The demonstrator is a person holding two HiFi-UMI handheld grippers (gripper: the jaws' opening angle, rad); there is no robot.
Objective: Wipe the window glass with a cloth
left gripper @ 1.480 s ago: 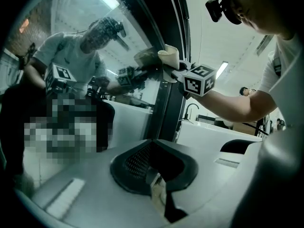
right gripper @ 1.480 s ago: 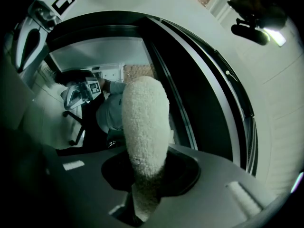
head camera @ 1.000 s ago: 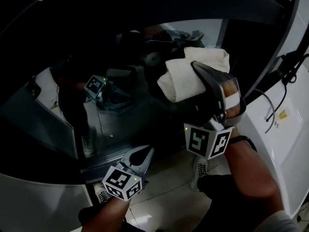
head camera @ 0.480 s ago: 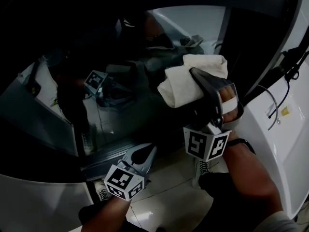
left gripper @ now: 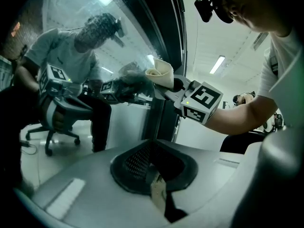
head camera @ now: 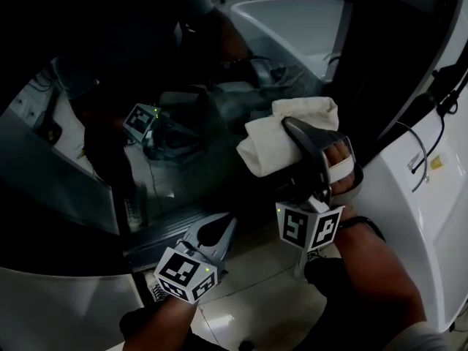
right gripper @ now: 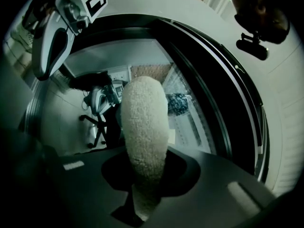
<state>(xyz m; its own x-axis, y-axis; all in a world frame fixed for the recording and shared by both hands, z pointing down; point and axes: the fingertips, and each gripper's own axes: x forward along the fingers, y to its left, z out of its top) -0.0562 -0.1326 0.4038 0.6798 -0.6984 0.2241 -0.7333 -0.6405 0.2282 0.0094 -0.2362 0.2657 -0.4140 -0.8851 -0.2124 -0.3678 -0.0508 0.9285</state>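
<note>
Right gripper: held up at the window glass, jaws clamped on a folded cream cloth. Cloth: bunched thick, fills the whole gap between the jaws, bulges out past their tips toward the pane and to their left. In the right gripper view, stands up from deep between the jaws as one fuzzy roll, upright, covering the middle of the picture. Sits at the right part of the glass, near the dark frame; looks laid against the pane, though actual contact cannot be confirmed. Marker cube below the jaws, forearm behind it. Left gripper: held low, beneath the lower edge of the glass and above the tiled floor, well apart from the cloth. Jaws pressed together, nothing between them. Points up toward the right gripper, as the left gripper view shows. Glass: dark, carrying reflections of both grippers and of a seated person. White curved panel just right of the frame.
</note>
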